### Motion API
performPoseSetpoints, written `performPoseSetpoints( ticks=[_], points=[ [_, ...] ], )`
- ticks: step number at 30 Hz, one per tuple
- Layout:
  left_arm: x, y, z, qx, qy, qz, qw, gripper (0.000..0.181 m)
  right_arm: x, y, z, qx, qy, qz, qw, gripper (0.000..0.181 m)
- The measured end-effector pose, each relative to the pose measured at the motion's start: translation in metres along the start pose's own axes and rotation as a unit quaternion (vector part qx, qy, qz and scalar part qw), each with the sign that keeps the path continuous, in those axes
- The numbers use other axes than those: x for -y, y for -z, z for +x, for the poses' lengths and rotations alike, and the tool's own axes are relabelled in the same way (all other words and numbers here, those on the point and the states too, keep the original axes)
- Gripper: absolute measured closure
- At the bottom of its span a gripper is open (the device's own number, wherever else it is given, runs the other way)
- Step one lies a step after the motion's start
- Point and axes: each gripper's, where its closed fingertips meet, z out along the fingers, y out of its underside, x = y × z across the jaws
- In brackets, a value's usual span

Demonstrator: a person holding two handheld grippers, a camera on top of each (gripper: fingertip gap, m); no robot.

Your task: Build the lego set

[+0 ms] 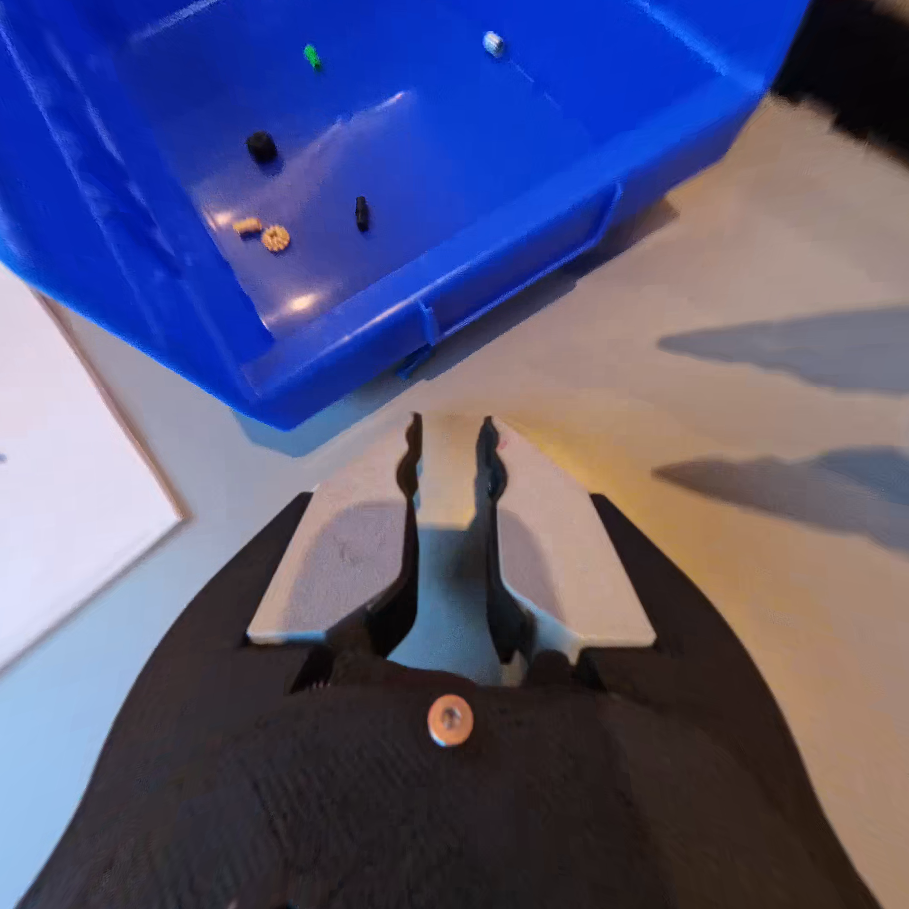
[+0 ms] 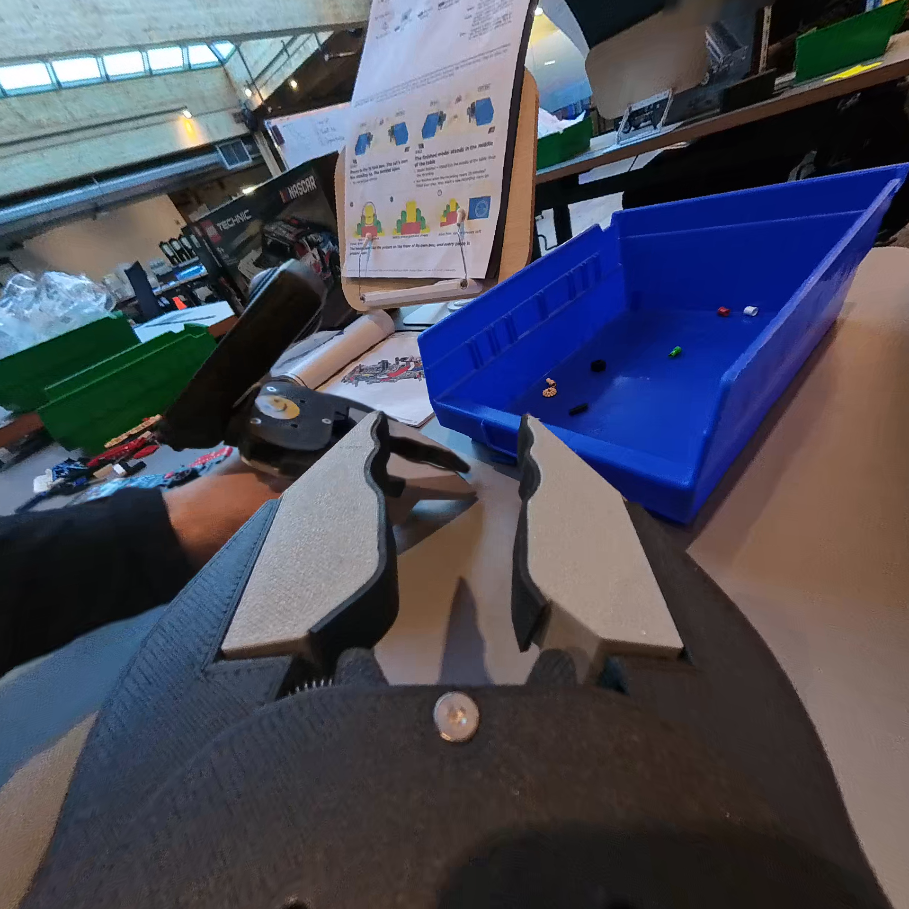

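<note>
A blue bin (image 1: 319,374) stands on the table just ahead of my left gripper (image 1: 452,428), which is open with nothing between its fingers. Several small parts lie on the bin floor: a green pin (image 1: 311,56), a white piece (image 1: 493,43), a black round piece (image 1: 260,146), a black pin (image 1: 361,213) and a tan gear (image 1: 275,238). In the right wrist view my right gripper (image 2: 452,433) is open wide and empty, near the bin's (image 2: 639,472) front corner. The left gripper (image 2: 442,457) shows just beyond it, low over the table.
An instruction sheet on a wooden stand (image 2: 433,162) stands behind the bin, with an open booklet (image 2: 383,378) below it. Green bins (image 2: 113,374) and loose Lego pieces (image 2: 123,457) are at the left. A hand in a dark sleeve (image 2: 211,511) holds the left gripper. My hands' fingertips stand some 15 cm from each other. The black pin (image 1: 361,213) lies some 11 cm from my left tips, 20 cm from my right tips. Seen from the right wrist view (image 2: 578,409) as well.
</note>
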Motion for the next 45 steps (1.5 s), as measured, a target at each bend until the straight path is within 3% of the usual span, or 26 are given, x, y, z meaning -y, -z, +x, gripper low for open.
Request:
performPoseSetpoints(
  ticks=[3,6,11,20,26,28,30,34,40,42,45],
  points=[
    [0.004,0.001,-0.008,0.002,-0.056,-0.011,0.998,0.146,-0.001,-0.002,0.0,0.004,-0.006,-0.004,1.0,0.132],
    [0.017,-0.001,-0.002,-0.026,-0.065,-0.009,0.997,0.155,-0.002,-0.003,0.0,0.001,-0.001,-0.006,1.0,0.133],
    [0.014,-0.015,0.005,-0.062,-0.091,-0.034,0.993,0.161,-0.003,-0.002,0.003,-0.006,0.002,-0.006,1.0,0.134],
    [0.013,-0.018,-0.011,-0.016,-0.204,-0.032,0.978,0.157,-0.005,-0.004,-0.003,0.006,0.001,-0.01,1.0,0.134],
    [0.014,-0.023,-0.009,-0.064,-0.181,-0.059,0.98,0.166,-0.004,-0.003,-0.006,0.014,-0.002,-0.008,1.0,0.135],
    [0.011,-0.024,-0.009,-0.077,-0.157,-0.077,0.981,0.178,-0.004,-0.003,-0.005,0.014,-0.006,-0.007,1.0,0.136],
    [0.009,-0.022,-0.008,-0.089,-0.121,-0.09,0.985,0.179,-0.003,-0.002,-0.004,0.014,-0.012,-0.006,1.0,0.136],
    [-0.009,-0.001,0.007,-0.118,-0.084,-0.114,0.983,0.179,-0.006,-0.003,-0.004,0.016,-0.011,-0.009,1.0,0.136],
    [-0.066,0.064,0.056,-0.15,-0.055,-0.191,0.969,0.18,-0.023,-0.008,-0.03,0.078,0.029,-0.059,0.995,0.138],
    [-0.082,0.082,0.069,-0.142,-0.081,-0.182,0.97,0.18,-0.031,-0.009,-0.033,0.077,0.062,-0.084,0.992,0.135],
    [-0.097,0.099,0.08,-0.139,-0.074,-0.166,0.973,0.179,-0.018,-0.015,-0.025,0.03,0.142,-0.081,0.986,0.137]
  ],
)
